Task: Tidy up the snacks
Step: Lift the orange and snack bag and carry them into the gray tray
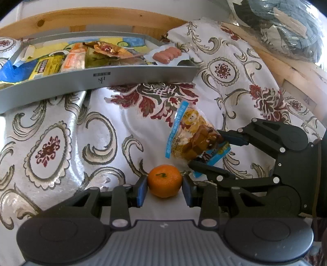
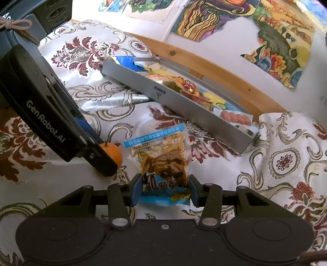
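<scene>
An orange mandarin [image 1: 164, 181] rests on the floral cloth between the blue pads of my left gripper [image 1: 164, 190], and both pads touch its sides. In the right wrist view the mandarin [image 2: 114, 153] is half hidden behind the left gripper's finger. A clear snack packet [image 1: 194, 139] with blue ends lies just right of it. My right gripper [image 2: 165, 190] is closed on the near end of the packet [image 2: 161, 157], which still lies on the cloth. A grey tray [image 1: 98, 78] holding several snacks stands behind the two.
A pack of pink sausages [image 1: 166, 55] lies at the tray's right end. A wooden rail [image 1: 85, 18] runs behind the tray [image 2: 163, 96]. A bag of dark items [image 1: 282, 24] sits at the far right. Bare floral cloth [image 1: 61, 147] spreads to the left.
</scene>
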The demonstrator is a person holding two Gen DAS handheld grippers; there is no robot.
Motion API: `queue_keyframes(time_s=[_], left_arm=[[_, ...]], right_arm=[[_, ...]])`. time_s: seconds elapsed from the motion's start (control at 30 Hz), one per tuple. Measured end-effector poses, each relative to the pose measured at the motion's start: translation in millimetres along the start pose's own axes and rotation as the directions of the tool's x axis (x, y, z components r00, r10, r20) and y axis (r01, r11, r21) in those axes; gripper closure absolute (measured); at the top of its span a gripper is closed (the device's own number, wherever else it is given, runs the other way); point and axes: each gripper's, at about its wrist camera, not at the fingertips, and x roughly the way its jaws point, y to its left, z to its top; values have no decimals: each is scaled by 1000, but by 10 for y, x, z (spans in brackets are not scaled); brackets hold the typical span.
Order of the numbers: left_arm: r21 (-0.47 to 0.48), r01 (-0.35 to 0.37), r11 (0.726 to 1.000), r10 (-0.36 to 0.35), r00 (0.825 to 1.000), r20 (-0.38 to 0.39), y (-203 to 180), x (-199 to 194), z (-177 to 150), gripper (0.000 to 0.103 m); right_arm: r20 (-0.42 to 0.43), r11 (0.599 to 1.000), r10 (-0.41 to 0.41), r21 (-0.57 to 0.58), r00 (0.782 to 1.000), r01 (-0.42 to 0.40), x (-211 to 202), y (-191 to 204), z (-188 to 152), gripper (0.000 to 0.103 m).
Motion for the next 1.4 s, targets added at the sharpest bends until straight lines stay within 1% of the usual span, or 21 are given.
queue_keyframes(time_s=[0.23,0.43,0.53,0.7,0.87,1.0,1.1,1.23,1.4], left_arm=[[-7,-14,1000,14,1000,24,6,-80,35,63],[-15,-26,1000,27,997,67,12,-160,130,63],[-19,-35,999,36,996,87,30,-199,179,63],[-26,-51,998,53,992,115,65,-247,245,63],[-39,-82,996,88,982,165,108,-301,390,63],[-69,-125,990,138,963,233,188,-345,571,63],[-99,-182,978,203,937,283,279,-387,710,63],[-152,-264,953,299,903,308,491,-385,889,63],[-244,-337,910,402,861,310,783,-276,1086,63]], right_arm=[[29,999,-43,11,999,43,-35,-15,25,55],[46,993,-84,90,995,79,-51,-115,77,55],[53,989,-99,112,994,93,-53,-140,94,55],[75,985,-121,131,990,111,-51,-174,161,55],[103,976,-150,171,983,131,-29,-301,307,55],[118,970,-189,178,975,167,76,-432,478,55],[108,966,-199,192,974,176,224,-555,641,54],[99,966,-208,178,973,188,471,-695,913,54],[61,965,-192,196,980,177,832,-859,1261,54]])
